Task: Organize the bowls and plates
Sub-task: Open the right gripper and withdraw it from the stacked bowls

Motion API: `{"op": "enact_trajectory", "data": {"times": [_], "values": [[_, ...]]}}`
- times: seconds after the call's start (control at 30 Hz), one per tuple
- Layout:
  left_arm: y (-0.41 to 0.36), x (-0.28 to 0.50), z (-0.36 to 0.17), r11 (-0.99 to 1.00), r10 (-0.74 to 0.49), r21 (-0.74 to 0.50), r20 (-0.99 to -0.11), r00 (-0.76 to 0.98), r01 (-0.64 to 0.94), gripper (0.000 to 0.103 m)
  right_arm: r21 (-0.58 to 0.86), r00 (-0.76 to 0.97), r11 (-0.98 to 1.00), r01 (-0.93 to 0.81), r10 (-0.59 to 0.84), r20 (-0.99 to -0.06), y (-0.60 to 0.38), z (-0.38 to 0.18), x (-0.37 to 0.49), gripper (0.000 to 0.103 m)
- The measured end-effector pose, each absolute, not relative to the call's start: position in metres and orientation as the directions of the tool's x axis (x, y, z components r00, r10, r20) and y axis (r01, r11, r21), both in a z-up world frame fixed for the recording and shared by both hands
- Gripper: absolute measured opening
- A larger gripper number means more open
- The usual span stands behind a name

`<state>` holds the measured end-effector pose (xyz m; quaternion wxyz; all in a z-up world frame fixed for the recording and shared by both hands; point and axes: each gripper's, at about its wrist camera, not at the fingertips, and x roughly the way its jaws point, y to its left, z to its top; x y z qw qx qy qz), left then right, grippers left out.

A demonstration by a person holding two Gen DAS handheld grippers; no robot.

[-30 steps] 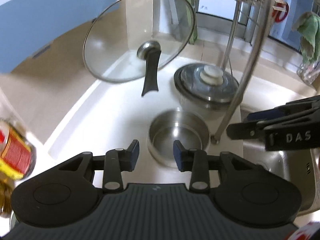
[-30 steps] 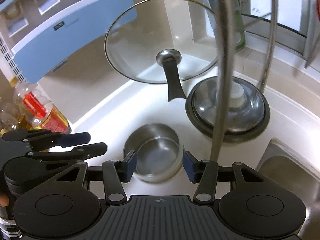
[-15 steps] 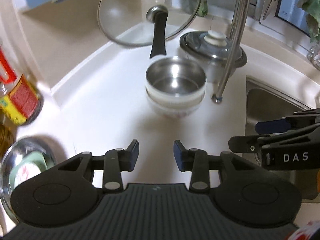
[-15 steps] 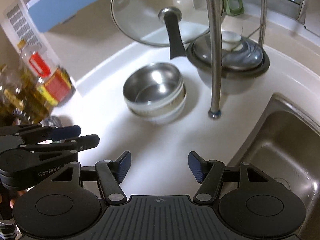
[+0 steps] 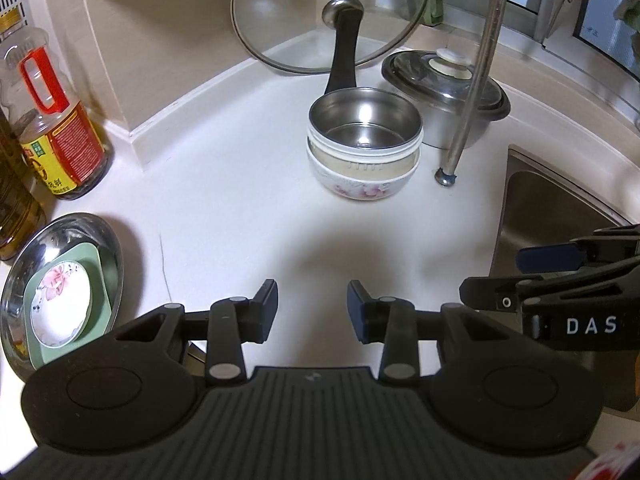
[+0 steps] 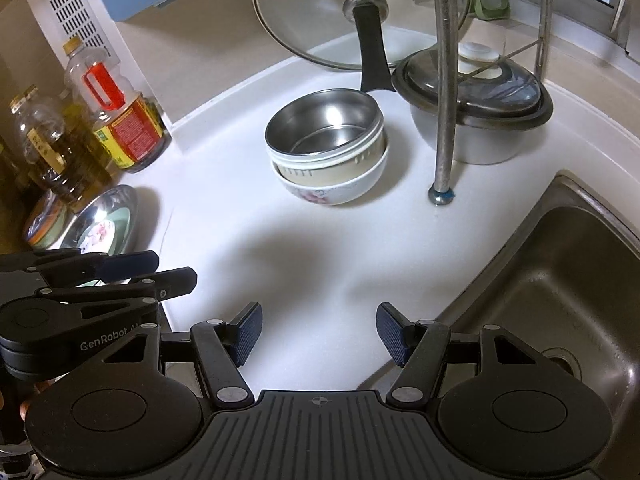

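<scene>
A steel bowl (image 5: pixel 364 120) sits nested in a white floral bowl (image 5: pixel 360 188) on the white counter; the steel bowl (image 6: pixel 324 128) and floral bowl (image 6: pixel 332 192) also show in the right wrist view. At the left, a steel plate (image 5: pixel 104 236) holds a green square dish (image 5: pixel 94 256) with a small floral saucer (image 5: pixel 60 300) on it. My left gripper (image 5: pixel 312 308) is open and empty, well short of the bowls. My right gripper (image 6: pixel 319 334) is open and empty, also back from them.
A glass lid (image 5: pixel 332 12) leans in the corner beside a lidded steel pot (image 5: pixel 444 84). A metal rack pole (image 5: pixel 472 92) stands on the counter. Oil bottles (image 5: pixel 52 120) stand at the left. The sink (image 6: pixel 560 280) lies to the right.
Both grippers have pulled back and away from the stacked bowls, which now stand farther off. The plate stack at the left has come into view.
</scene>
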<state>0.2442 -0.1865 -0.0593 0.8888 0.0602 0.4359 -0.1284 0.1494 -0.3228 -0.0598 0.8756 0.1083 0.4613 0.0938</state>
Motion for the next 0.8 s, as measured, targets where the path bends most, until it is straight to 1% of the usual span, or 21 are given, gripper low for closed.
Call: {"op": "enact_trajectory", "data": {"times": [0.23, 0.6, 0.7, 0.8], "values": [[-0.184, 0.258, -0.059, 0.962, -0.167, 0.002, -0.789, 0.591, 0.274, 0.035, 0.279, 0.571, 0.958, -0.058, 0.261, -0.778, -0.323, -0.059, 0.160, 0.063], [-0.170, 0.292, -0.052, 0.955, -0.214, -0.033, -0.767, 0.605, 0.296, 0.042, 0.330, 0.614, 0.944, 0.020, 0.249, -0.749, -0.335, -0.055, 0.184, 0.063], [-0.170, 0.303, -0.047, 0.949, -0.230, -0.037, -0.759, 0.609, 0.312, 0.045, 0.339, 0.625, 0.940, 0.043, 0.239, -0.743, -0.338, -0.051, 0.190, 0.063], [-0.171, 0.314, -0.042, 0.939, -0.262, -0.054, -0.749, 0.608, 0.339, 0.054, 0.354, 0.639, 0.933, 0.069, 0.231, -0.734, -0.343, -0.048, 0.197, 0.064]]}}
